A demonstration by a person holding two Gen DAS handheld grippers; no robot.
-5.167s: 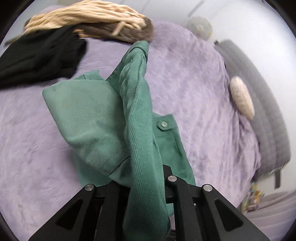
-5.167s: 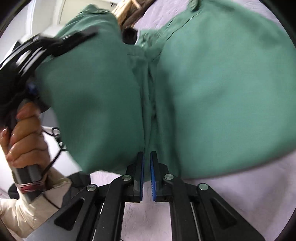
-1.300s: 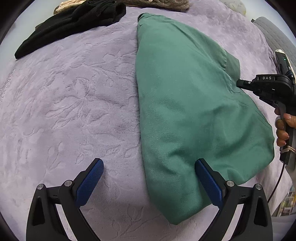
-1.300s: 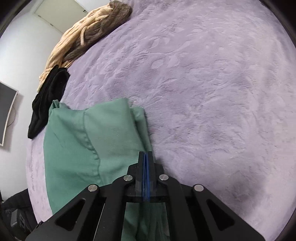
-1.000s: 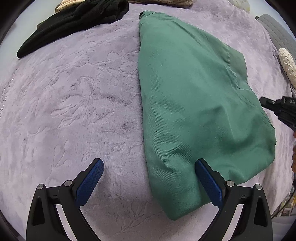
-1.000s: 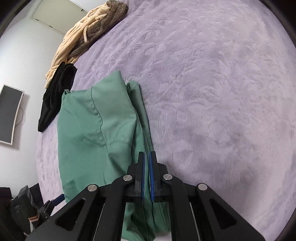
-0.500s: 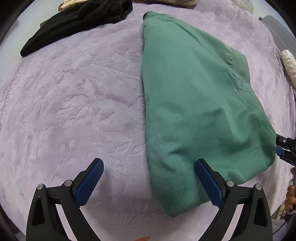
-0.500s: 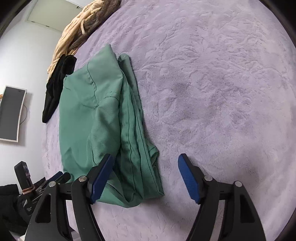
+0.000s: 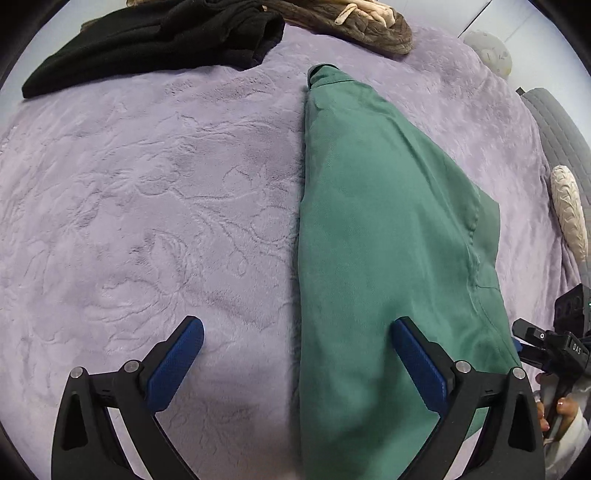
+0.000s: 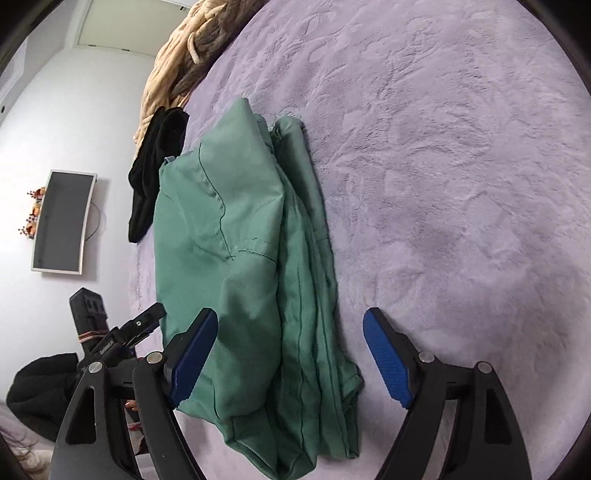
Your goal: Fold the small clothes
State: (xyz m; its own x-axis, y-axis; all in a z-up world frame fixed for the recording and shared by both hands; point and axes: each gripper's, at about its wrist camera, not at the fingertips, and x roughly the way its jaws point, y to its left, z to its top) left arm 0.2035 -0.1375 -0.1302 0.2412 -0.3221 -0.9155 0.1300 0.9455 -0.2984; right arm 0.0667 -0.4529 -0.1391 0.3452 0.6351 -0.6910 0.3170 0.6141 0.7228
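Note:
A green garment [image 9: 376, 258] lies folded lengthwise on the purple bedspread [image 9: 147, 206]; it also shows in the right wrist view [image 10: 251, 280]. My left gripper [image 9: 295, 362] is open and empty, hovering over the garment's near left edge. My right gripper [image 10: 291, 354] is open and empty, its jaws straddling the garment's near end. The right gripper's body shows at the right edge of the left wrist view [image 9: 554, 347]. The left gripper's body shows in the right wrist view [image 10: 122, 332].
A black garment [image 9: 155, 40] and a beige-brown knit blanket [image 9: 343, 22] lie at the far edge of the bed. A grey headboard [image 9: 557, 133] and a cream cushion [image 9: 569, 210] are at the right. A wall screen [image 10: 62, 221] hangs at the left.
The garment was laid down flat. My right gripper opened, let go of it and drew back. My left gripper stayed open and shifted slightly.

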